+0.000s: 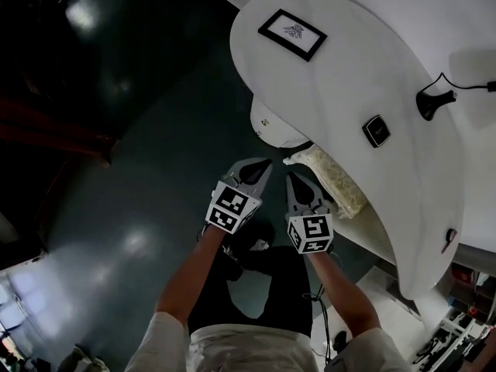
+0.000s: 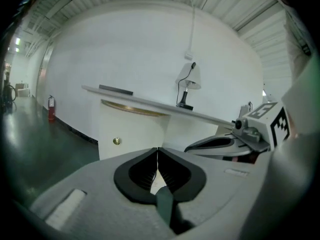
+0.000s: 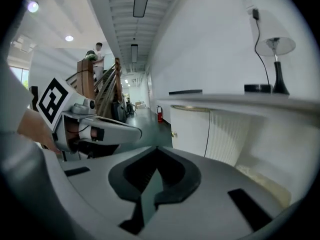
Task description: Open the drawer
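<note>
1. The left gripper (image 1: 262,166) is held over the dark shiny floor (image 1: 132,208). Its jaws are shut tight, tip to tip, and nothing is held in them.
2. The right gripper (image 1: 292,178) is held just beside it. Its jaws are pressed shut too, and nothing is held between them.
3. A lumpy cream thing (image 1: 329,178) is seen near the right gripper, under the white desk (image 1: 349,68).
4. The drawer (image 2: 135,131) is found past the jaw tips, under the desk top. It is white, with a small gold knob (image 2: 116,141). It is touched by neither gripper.
5. Farther back, a black frame (image 1: 292,33) and a lamp (image 2: 189,78) are seen on the desk top.
</note>
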The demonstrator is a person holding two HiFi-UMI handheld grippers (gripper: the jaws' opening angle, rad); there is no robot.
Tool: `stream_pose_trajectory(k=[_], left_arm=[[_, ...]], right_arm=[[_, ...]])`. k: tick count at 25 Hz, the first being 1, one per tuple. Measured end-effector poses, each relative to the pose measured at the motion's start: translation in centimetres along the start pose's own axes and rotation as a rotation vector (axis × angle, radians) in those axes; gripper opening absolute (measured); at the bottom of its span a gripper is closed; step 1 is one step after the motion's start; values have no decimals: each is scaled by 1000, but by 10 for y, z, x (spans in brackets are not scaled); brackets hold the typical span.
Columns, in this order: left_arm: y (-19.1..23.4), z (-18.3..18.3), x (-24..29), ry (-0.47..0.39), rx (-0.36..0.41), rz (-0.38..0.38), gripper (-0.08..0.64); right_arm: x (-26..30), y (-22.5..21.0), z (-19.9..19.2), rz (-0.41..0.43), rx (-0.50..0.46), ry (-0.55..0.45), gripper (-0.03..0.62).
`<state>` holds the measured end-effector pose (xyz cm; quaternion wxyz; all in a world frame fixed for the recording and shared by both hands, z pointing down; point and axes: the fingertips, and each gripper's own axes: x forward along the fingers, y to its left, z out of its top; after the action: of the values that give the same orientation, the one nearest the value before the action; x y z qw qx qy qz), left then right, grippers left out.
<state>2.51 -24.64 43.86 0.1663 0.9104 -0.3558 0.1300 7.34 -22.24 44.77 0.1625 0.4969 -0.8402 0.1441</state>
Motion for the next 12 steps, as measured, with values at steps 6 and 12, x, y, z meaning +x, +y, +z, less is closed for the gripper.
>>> stream_pose_trajectory(k=[6, 12], left_arm=[[33, -71, 44, 3, 34, 3, 11], [57, -104, 79, -61, 108, -20, 11]], right_arm=[[53, -23, -58, -26, 26, -35, 15], [111, -47, -95, -32, -28, -112, 15]])
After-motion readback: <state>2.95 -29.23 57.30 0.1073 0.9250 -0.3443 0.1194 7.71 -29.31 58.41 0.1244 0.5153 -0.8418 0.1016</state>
